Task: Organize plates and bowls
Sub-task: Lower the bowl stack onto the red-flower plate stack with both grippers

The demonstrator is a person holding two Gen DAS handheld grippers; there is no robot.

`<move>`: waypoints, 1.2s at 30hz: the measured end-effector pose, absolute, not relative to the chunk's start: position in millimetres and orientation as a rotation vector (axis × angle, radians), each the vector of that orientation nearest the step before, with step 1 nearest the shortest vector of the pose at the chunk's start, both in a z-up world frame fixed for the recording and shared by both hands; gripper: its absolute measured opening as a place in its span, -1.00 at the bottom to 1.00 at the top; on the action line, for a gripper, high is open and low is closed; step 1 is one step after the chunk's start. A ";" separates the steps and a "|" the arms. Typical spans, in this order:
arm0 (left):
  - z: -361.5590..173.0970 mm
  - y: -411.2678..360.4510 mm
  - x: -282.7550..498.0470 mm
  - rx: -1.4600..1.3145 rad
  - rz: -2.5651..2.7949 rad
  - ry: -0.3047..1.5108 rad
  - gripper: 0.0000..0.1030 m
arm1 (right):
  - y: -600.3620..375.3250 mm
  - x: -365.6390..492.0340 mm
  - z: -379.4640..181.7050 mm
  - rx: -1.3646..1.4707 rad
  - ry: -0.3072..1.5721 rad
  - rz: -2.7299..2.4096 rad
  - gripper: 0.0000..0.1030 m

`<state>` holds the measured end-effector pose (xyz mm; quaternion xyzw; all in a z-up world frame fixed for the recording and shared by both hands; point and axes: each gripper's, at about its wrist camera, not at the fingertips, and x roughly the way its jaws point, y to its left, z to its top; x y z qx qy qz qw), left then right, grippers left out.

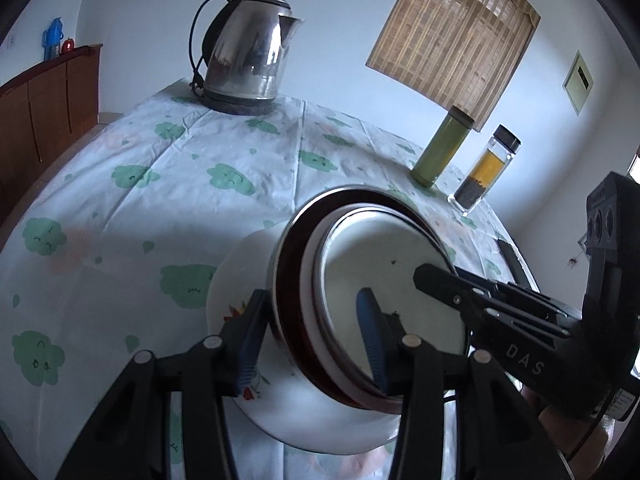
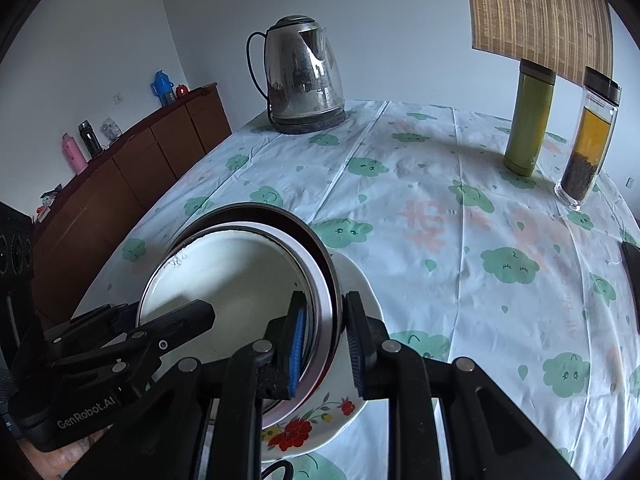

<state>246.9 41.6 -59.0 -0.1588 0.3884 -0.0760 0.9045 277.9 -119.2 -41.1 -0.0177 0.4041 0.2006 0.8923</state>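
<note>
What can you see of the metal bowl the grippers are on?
The metal bowl is round, steel-looking outside with a dark rim, and a white bowl is nested inside. It sits tilted on a flowered white plate. The left hand-held gripper and right hand-held gripper each straddle its wall on opposite sides, one finger inside, one outside.

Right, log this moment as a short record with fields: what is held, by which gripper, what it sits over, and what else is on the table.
held: nested bowls, a white one inside a metal one, tilted
left gripper: fingers either side of the bowls' rim
right gripper: fingers either side of the opposite rim
beneath: white flowered plate
surface: table with cloud-print cloth
other items: steel kettle, green flask, clear jar of tea
</note>
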 end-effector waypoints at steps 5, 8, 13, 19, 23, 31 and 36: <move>-58.3 39.5 248.2 -0.315 -0.161 0.784 -0.12 | -120.5 281.2 -45.0 -0.044 0.836 0.402 -0.57; -58.5 40.8 248.8 -0.319 -0.160 0.775 -0.12 | -120.7 281.9 -45.6 -0.031 0.827 0.406 -0.57; -55.8 38.2 247.8 -0.274 -0.137 0.737 -0.12 | -120.1 281.0 -49.8 -0.014 0.812 0.427 -0.56; -53.4 35.1 246.3 -0.234 -0.127 0.708 -0.12 | -115.3 276.0 -53.7 -0.045 0.783 0.424 -0.52; -54.3 34.6 245.5 -0.226 -0.128 0.703 -0.11 | -114.5 272.2 -54.9 -0.063 0.756 0.426 -0.52; -58.0 31.1 245.7 -0.210 -0.132 0.708 -0.06 | -112.1 268.9 -58.7 -0.101 0.752 0.424 -0.48; -61.0 31.9 246.5 -0.210 -0.128 0.710 -0.06 | -112.7 267.6 -60.8 -0.095 0.755 0.437 -0.42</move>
